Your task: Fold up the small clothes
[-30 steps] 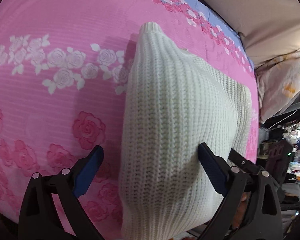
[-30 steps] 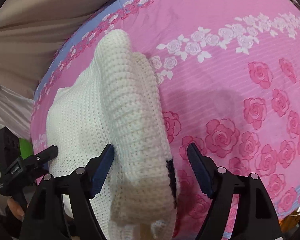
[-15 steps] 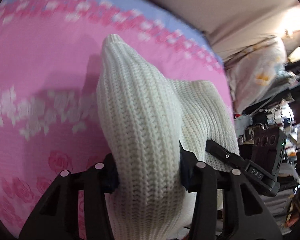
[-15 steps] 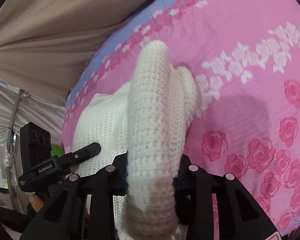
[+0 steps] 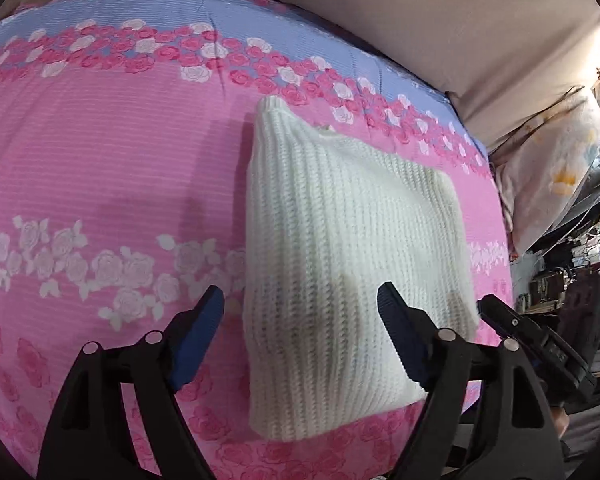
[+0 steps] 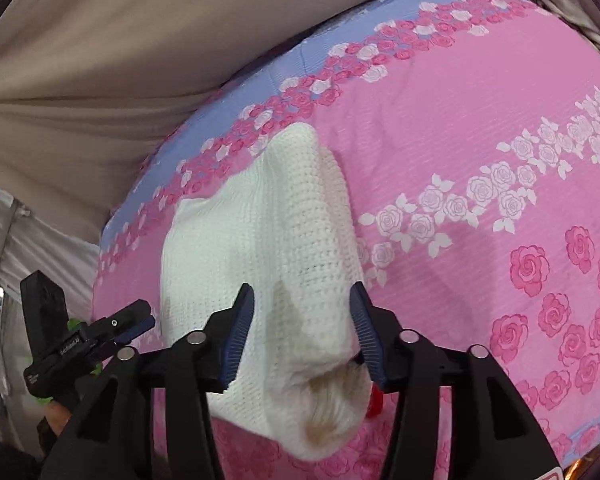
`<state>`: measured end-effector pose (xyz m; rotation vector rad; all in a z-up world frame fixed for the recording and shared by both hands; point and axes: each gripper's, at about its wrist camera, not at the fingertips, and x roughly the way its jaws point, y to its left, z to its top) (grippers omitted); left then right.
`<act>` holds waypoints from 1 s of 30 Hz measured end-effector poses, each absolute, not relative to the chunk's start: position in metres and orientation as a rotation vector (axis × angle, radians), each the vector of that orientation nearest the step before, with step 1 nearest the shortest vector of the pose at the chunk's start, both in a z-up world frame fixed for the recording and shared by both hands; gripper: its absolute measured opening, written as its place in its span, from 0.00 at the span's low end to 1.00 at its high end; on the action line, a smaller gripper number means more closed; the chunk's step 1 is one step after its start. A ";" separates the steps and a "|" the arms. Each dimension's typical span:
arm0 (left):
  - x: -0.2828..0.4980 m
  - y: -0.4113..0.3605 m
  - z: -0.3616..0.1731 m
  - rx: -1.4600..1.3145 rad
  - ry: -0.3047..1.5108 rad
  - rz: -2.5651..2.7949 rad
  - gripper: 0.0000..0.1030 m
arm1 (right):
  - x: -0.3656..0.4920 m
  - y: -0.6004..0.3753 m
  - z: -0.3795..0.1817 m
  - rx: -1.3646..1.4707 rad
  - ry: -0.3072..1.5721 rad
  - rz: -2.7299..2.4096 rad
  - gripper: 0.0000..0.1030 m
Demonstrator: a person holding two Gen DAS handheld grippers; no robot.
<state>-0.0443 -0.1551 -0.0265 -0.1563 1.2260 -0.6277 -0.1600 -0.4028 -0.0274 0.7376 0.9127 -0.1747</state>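
Both claws agape; folded sweater (image 5: 340,248) flat on bedsheet (image 5: 100,160), seemingly released.

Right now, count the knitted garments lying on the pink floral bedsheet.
1. A single cream-white knitted sweater, folded, lies on the pink rose-print bedsheet near its blue border. It sits between the open fingers of the left gripper and the right gripper. Nothing else knitted shows.

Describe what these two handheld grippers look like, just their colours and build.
Both the left gripper and right gripper share a black plastic frame, silver round pivot pins and two jaws faced with ribbed dark-blue pads. The left one's side bears small white lettering, too small to read.
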 end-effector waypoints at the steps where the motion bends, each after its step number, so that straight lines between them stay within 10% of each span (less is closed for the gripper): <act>1: -0.048 -0.157 -0.031 -0.120 1.223 -0.623 0.72 | -0.161 -0.396 -0.027 0.717 0.920 -0.173 0.53; 4: -0.047 -0.157 -0.051 -0.045 1.264 -0.606 0.64 | -0.152 -0.383 -0.041 0.675 0.974 -0.175 0.09; 11: -0.037 -0.160 -0.065 -0.055 1.298 -0.611 0.74 | -0.153 -0.409 -0.060 0.635 1.015 -0.270 0.08; 16: -0.044 -0.163 -0.039 -0.086 1.243 -0.639 0.74 | -0.171 -0.435 -0.043 0.843 0.889 -0.214 0.20; 19: -0.033 -0.173 -0.045 -0.113 1.259 -0.643 0.83 | -0.167 -0.437 -0.027 0.795 0.845 -0.194 0.61; 27: -0.008 -0.179 -0.084 -0.287 1.343 -0.675 0.91 | -0.118 -0.426 -0.100 0.875 0.964 -0.064 0.73; 30: -0.011 -0.192 -0.076 -0.196 1.334 -0.668 0.74 | -0.111 -0.421 -0.099 0.890 0.955 -0.046 0.69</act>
